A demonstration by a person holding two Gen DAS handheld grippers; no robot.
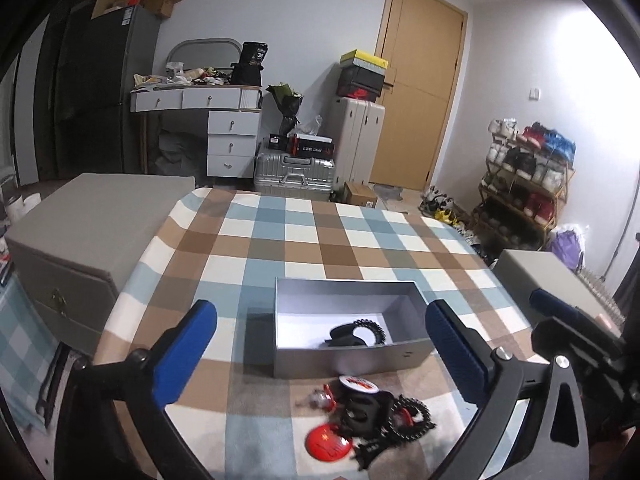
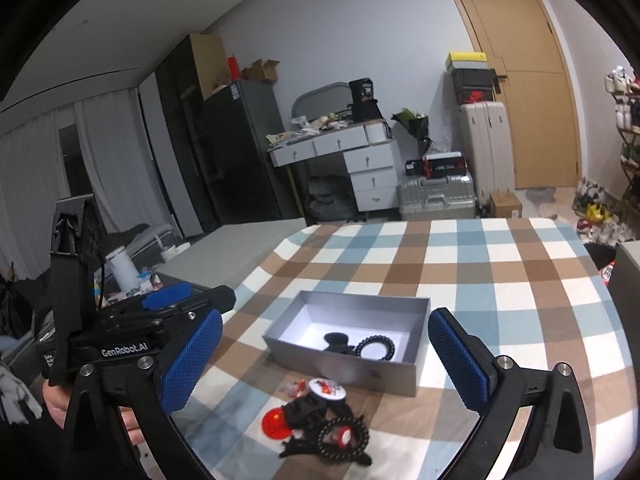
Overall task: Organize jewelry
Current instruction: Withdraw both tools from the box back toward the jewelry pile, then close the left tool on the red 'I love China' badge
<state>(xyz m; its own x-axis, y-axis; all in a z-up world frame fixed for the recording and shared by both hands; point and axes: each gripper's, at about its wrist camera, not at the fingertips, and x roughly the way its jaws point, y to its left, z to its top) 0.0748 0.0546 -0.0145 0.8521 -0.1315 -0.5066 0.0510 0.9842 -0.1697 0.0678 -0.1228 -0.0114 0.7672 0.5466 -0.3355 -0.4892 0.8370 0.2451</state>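
Grey box (image 1: 344,354) – two black pieces inside; two round badges (image 1: 329,444) outside.

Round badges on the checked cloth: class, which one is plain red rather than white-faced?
The red badge, at the near-left edge of the pile. The other badge has a white face with red print and lies closer to the grey box.
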